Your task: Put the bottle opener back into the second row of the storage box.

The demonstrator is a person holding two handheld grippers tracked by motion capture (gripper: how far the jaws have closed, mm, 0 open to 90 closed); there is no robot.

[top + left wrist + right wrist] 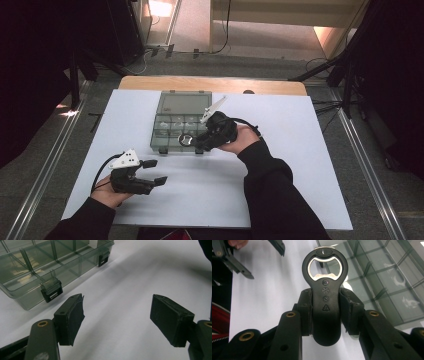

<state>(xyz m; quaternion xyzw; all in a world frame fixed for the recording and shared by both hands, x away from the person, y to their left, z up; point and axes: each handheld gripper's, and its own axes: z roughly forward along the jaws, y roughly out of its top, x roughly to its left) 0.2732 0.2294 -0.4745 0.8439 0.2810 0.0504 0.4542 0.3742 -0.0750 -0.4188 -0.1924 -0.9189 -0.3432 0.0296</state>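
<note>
Right claw [325,312] pinched a black bottle opener [325,302] by its handle, metal head pointing out, held at the front edge of the clear compartment box [181,120], probably so it could go in or come out flat. Left claw [117,320] was spread and empty, parked on the worktop [280,175] just in front of the box. Handle carried small round moulded icons and a triangle mark, too small to read.
</note>
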